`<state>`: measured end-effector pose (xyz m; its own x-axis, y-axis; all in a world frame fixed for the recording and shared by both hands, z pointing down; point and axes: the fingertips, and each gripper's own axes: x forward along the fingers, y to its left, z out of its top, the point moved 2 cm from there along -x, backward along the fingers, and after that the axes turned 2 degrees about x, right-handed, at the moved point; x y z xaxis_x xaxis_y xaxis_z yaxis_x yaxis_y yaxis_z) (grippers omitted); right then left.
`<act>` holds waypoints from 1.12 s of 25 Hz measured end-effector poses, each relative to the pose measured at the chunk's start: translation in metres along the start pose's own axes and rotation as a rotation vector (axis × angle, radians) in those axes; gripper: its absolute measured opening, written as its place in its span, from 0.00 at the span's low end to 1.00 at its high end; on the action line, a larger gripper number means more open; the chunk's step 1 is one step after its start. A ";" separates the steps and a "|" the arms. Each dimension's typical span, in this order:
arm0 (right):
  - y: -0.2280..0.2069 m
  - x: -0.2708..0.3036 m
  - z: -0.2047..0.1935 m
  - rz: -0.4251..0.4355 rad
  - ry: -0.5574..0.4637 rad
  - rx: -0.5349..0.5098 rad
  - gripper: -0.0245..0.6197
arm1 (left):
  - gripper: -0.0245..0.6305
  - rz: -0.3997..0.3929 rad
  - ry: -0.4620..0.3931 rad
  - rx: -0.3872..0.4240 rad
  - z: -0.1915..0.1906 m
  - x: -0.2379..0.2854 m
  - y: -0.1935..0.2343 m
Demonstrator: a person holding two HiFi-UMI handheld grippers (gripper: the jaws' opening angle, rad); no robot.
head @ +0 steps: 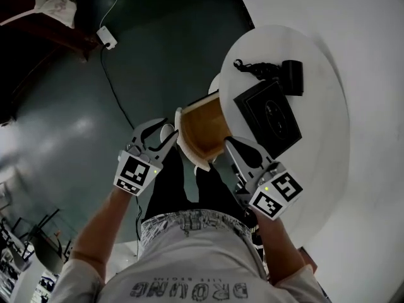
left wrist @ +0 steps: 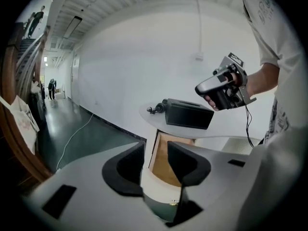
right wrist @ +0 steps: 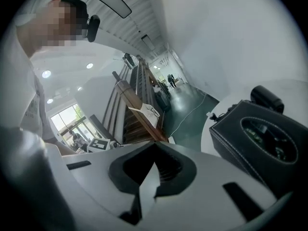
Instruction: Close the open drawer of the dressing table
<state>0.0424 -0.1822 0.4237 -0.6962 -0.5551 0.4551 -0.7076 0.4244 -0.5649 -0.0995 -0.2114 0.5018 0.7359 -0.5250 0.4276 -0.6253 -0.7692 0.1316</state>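
Head view: the left gripper (head: 163, 134), jaws spread astride its front edge, meets the open drawer (head: 205, 128) at the pulled-out end — the nearer arm, I judge. The drawer's long axis runs up-right under the dressing table (head: 328, 169); the right gripper (head: 232, 145) — jaws pressed together, empty — hovers beside its near corner

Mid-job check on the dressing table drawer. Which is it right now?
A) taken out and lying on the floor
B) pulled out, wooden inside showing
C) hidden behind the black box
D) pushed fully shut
B: in the head view the drawer sticks out from under the white tabletop, its wooden inside open to view, and the left claw is at its white front with its jaws apart.
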 end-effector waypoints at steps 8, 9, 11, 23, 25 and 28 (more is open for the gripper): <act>0.002 0.021 -0.025 0.001 0.071 0.031 0.05 | 0.30 -0.020 0.074 -0.053 -0.067 0.005 0.004; 0.002 0.023 -0.030 0.000 0.082 0.032 0.05 | 0.30 -0.020 0.083 -0.062 -0.077 0.005 0.004; 0.000 0.027 -0.041 -0.002 0.106 0.038 0.05 | 0.30 -0.025 0.103 -0.073 -0.096 0.006 0.002; -0.019 0.037 -0.090 -0.020 0.196 0.080 0.05 | 0.30 -0.129 0.204 -0.064 -0.185 0.035 -0.031; -0.022 0.037 -0.096 -0.023 0.209 0.083 0.05 | 0.30 -0.146 0.220 -0.066 -0.198 0.039 -0.038; -0.024 0.035 -0.103 -0.025 0.227 0.089 0.05 | 0.30 -0.169 0.242 -0.066 -0.215 0.045 -0.045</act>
<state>0.0227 -0.1385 0.5245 -0.6948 -0.3855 0.6071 -0.7187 0.3425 -0.6051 -0.0944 -0.1214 0.7076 0.7522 -0.2836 0.5947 -0.5209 -0.8088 0.2731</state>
